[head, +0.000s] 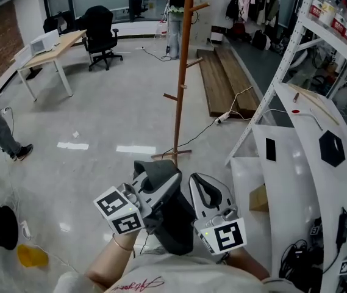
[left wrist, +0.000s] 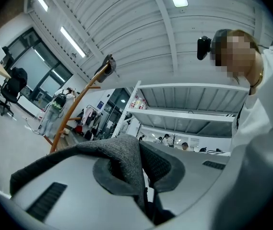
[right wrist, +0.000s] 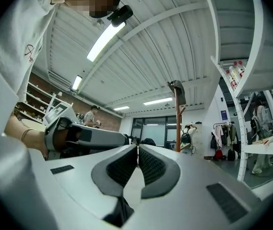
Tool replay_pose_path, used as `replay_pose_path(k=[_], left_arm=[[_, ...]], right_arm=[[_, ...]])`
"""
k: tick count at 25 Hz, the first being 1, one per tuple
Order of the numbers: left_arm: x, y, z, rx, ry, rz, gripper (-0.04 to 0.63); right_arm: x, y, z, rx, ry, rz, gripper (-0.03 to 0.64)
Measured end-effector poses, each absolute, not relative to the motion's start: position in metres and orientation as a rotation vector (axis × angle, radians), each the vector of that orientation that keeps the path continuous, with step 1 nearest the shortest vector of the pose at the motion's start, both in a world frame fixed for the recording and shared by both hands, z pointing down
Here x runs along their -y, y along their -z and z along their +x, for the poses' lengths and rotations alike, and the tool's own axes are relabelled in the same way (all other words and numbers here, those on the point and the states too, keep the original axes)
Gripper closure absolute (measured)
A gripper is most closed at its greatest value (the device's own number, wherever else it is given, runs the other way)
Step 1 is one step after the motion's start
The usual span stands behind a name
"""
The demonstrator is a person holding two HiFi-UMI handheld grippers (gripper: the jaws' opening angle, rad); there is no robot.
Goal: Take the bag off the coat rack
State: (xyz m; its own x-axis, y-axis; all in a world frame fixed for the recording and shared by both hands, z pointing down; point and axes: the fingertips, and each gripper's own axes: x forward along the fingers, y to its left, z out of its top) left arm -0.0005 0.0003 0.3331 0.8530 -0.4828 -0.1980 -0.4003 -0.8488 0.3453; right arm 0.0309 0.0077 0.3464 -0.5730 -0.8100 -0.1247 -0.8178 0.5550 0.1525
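Head view: low in the frame, the left gripper (head: 156,187) is seen with its jaws clamped narrowly on the grey knitted fabric of the bag (head: 160,170). The bag is carried at that gripper, well apart from the coat rack (head: 182,72), which is stood on the floor beyond. Just right of the bag, the right gripper (head: 203,185) is held with its jaws pressed together and nothing gripped. White shelving (head: 295,35) is seen at the far right.
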Motion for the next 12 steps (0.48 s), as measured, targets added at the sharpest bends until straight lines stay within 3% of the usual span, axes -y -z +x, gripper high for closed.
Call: replay_pose_path(k=[12], left_arm=[[-0.017,-0.341,-0.009,0.656,0.358,2.73,0.555]], right_arm=[[-0.02,-0.354,0.009,-2.759,-0.243,-1.402,0.595]])
